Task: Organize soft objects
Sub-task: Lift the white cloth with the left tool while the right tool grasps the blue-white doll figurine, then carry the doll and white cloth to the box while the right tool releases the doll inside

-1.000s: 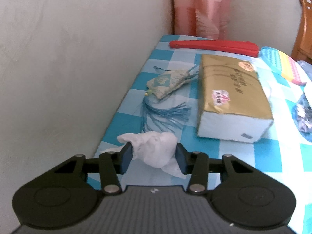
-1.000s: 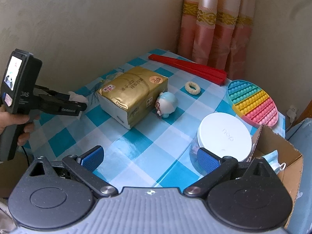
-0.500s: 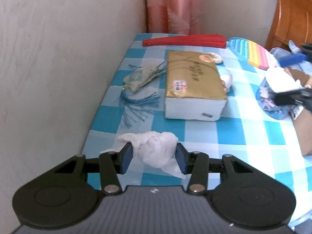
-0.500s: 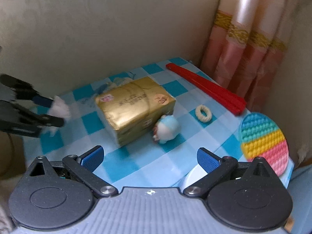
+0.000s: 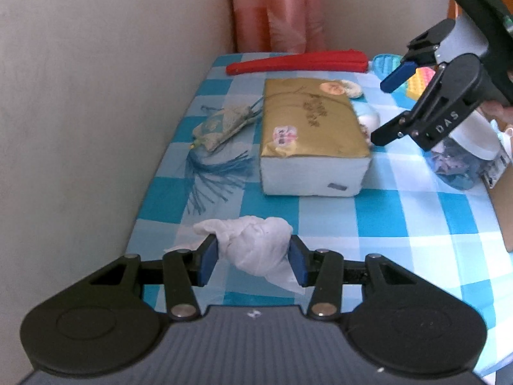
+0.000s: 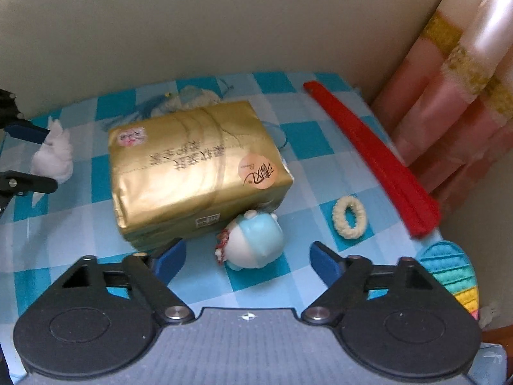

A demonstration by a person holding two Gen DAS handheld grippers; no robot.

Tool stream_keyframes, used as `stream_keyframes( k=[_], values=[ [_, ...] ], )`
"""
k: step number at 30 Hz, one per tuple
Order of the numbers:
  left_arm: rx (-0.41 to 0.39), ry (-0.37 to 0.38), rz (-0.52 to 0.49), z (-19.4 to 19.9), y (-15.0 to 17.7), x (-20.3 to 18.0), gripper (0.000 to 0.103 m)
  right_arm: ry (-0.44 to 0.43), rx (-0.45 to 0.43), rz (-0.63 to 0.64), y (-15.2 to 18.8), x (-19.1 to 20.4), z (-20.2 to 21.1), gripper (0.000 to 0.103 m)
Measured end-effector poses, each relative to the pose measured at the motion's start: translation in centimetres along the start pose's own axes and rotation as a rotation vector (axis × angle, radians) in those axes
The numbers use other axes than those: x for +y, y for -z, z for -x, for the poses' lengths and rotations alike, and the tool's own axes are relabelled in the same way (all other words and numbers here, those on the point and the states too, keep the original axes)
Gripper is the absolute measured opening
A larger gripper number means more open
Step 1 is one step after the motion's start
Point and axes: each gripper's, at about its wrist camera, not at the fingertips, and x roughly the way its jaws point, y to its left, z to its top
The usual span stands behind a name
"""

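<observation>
The left gripper (image 5: 253,261) pinches a crumpled white tissue (image 5: 253,247) between its blue pads, holding it over the near end of a table covered in a blue and white checked cloth (image 5: 400,221).

The right gripper (image 6: 247,258) has its jaws spread and closing. A small round plush toy (image 6: 255,242), pale blue and white, lies on the cloth between and a little beyond the fingertips; the pads do not touch it.

In the right wrist view, a gold-wrapped pack of tissues (image 6: 195,166) sits at 11 o'clock from the toy, touching or nearly touching it. A cream fuzzy hair tie (image 6: 349,216) lies at 2 o'clock from the toy, apart from it. Beyond the hair tie, a closed red fan (image 6: 372,157) runs diagonally toward the far edge. A rainbow bubble mat (image 6: 449,276) shows at 3 o'clock, by the table's edge. At 9 o'clock, the left gripper and its tissue appear at the picture's edge.

In the left wrist view, an embroidered pouch (image 5: 224,125) with a blue tassel (image 5: 214,173) lies at 9 o'clock from the pack, near a plain wall (image 5: 96,96). A clear jar with a white lid (image 5: 471,154) stands at 3 o'clock from the pack, partly hidden by the right gripper. Pink curtains (image 5: 279,9) hang at 12 o'clock, behind the table.
</observation>
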Motion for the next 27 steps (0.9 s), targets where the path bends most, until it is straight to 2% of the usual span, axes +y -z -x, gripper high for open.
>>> stream_keyframes(
  k=[5, 13, 15, 17, 22, 27],
  values=[
    [-0.004, -0.006, 0.006, -0.5, -0.2, 0.3, 0.046, 0.008, 0.038, 0.038, -0.3, -0.4, -2.0, 0.079],
    [-0.001, 0.007, 0.006, -1.2, -0.4, 0.2, 0.046, -0.016, 0.049, 0.053, -0.4, -0.7, -3.3, 0.073],
    [0.000, 0.010, 0.006, -1.2, -0.4, 0.2, 0.046, -0.026, 0.050, 0.054, -0.5, -0.7, -3.4, 0.068],
    [0.001, 0.011, 0.003, -1.3, -0.4, 0.2, 0.046, -0.034, 0.054, 0.053, -0.5, -0.6, -3.4, 0.061],
    [0.007, 0.013, 0.001, -1.5, -0.2, 0.2, 0.046, -0.020, 0.047, 0.029, -0.3, -0.4, -2.7, 0.058],
    [0.005, 0.015, -0.014, -1.0, 0.1, 0.1, 0.046, -0.022, 0.009, -0.028, 0.4, 0.0, -0.3, 0.057]
  ],
)
